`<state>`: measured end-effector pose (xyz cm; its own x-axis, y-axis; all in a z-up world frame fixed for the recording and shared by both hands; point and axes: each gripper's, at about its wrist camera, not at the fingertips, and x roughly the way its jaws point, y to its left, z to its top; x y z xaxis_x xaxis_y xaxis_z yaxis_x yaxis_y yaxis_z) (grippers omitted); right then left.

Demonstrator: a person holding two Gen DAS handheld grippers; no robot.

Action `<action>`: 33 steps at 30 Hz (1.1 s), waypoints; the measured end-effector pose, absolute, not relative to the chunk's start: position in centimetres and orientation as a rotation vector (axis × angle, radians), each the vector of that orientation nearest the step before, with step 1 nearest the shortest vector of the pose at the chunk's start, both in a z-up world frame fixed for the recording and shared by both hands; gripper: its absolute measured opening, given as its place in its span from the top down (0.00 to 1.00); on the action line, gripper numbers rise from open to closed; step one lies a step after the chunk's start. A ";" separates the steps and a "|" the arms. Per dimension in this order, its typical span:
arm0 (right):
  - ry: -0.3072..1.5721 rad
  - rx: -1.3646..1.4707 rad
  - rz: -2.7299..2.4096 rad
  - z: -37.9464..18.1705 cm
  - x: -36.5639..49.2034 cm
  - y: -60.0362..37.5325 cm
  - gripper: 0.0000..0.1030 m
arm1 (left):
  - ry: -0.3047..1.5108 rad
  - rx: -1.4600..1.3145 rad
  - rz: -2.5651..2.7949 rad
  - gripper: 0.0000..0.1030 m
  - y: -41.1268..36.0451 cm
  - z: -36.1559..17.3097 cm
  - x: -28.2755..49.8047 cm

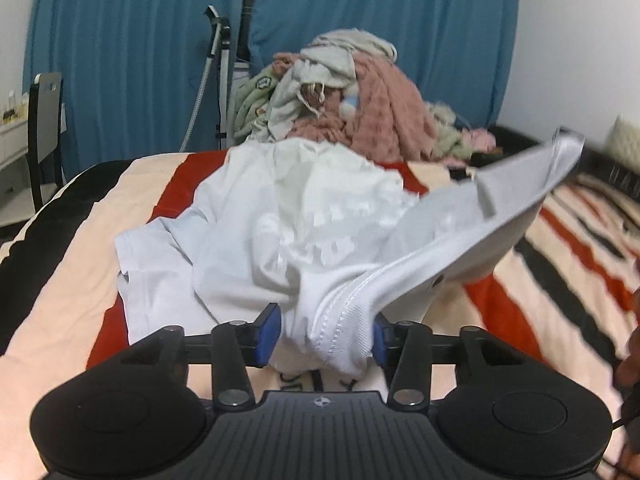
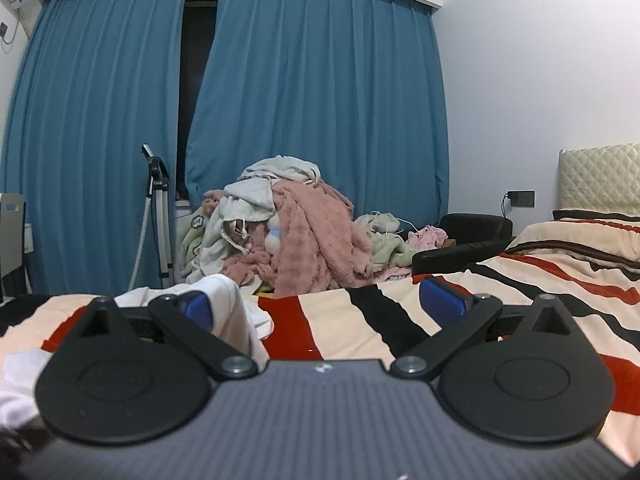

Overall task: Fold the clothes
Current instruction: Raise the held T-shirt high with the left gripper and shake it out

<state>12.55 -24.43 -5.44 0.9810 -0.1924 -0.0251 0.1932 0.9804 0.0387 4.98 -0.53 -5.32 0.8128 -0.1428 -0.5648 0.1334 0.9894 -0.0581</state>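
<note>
white cotton T-shirt: crumpled on striped red, black and cream bedspread, long axis running away from left camera, one edge lifted rightward | left gripper: clamped on ribbed collar | right gripper: spread wide, holding nothing

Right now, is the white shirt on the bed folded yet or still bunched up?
Still bunched up. The white shirt lies rumpled on the striped bed, its ribbed collar between the left gripper fingers.
</note>
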 end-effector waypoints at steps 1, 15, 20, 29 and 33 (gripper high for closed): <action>0.014 0.045 -0.194 -5.4 12.3 -24.4 0.00 | 0.611 -0.002 -0.125 0.52 -0.7 -5.7 5.2; 0.164 0.059 -0.277 -9.0 16.0 -25.9 0.00 | 0.472 -0.164 0.174 0.29 4.0 -4.4 6.7; 0.329 0.052 -0.285 -12.7 17.5 -25.9 0.00 | 0.447 -0.133 0.205 0.29 3.1 -4.8 6.5; 0.195 0.078 -0.344 -11.0 11.6 -25.5 0.00 | 0.313 -0.287 0.223 0.27 4.1 -2.4 0.3; 0.085 0.131 -0.319 -7.3 7.7 -25.2 0.00 | 0.227 -0.377 0.261 0.26 5.3 0.2 -3.2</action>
